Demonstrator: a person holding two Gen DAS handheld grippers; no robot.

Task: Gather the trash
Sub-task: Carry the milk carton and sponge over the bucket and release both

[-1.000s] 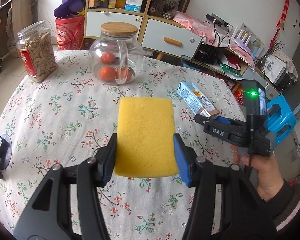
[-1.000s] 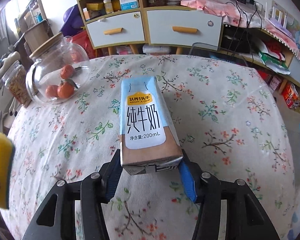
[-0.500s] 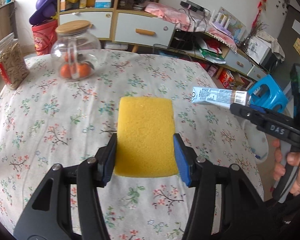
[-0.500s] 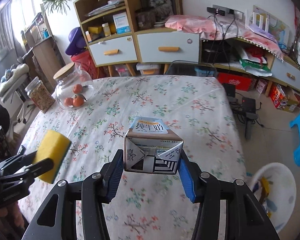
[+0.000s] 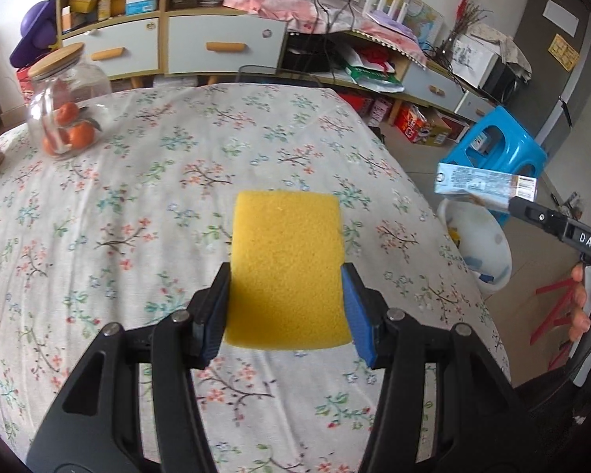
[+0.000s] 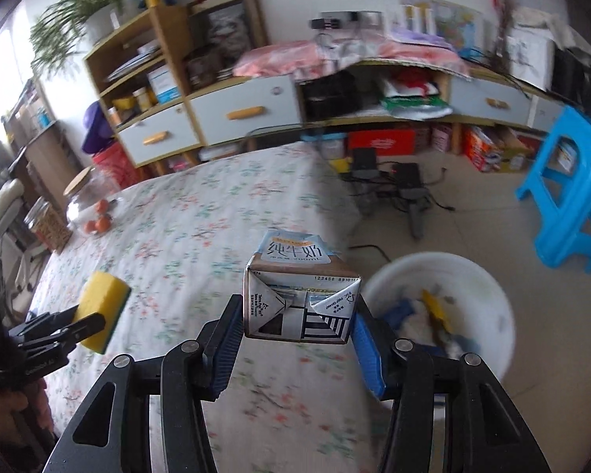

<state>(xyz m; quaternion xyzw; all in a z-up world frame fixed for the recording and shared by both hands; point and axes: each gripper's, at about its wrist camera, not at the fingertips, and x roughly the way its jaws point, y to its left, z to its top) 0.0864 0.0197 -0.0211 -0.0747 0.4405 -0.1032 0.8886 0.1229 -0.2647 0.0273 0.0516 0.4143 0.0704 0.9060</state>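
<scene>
We are holding the left tool [image 5: 285,307] above a desk [image 5: 145,181] that is wearing a white cloth printed with small pink and green flower sprigs, and its two pads are clamping a yellow sponge [image 5: 287,272] by its long sides, clear of the cloth. Our right tool [image 6: 297,335] is gripping a milk carton [image 6: 301,299] by its folded bottom end, blue-and-white label facing up, out past the desk's right edge and just beside a white plastic basin [image 6: 488,295] that is sitting on the tiled floor [image 6: 472,213] with scraps of blue and yellow rubbish lying inside it. Toward the far left corner of the desk a round glass jar [image 5: 65,104] with a wooden lid is standing with oranges inside, and next to it, seen from the right wrist, a second lidded jar [image 6: 49,224] is holding something tan. A bright blue plastic stool [image 6: 571,189] is standing on the floor beyond the basin. Along the back wall a low wooden cabinet [image 5: 185,43] with pale drawers and orange handles is running the width of the room, its open shelves and top crowded with boxes, bottles, pink cloth and cables, and a leafy plant [image 6: 82,8] is trailing from its upper shelf.
</scene>
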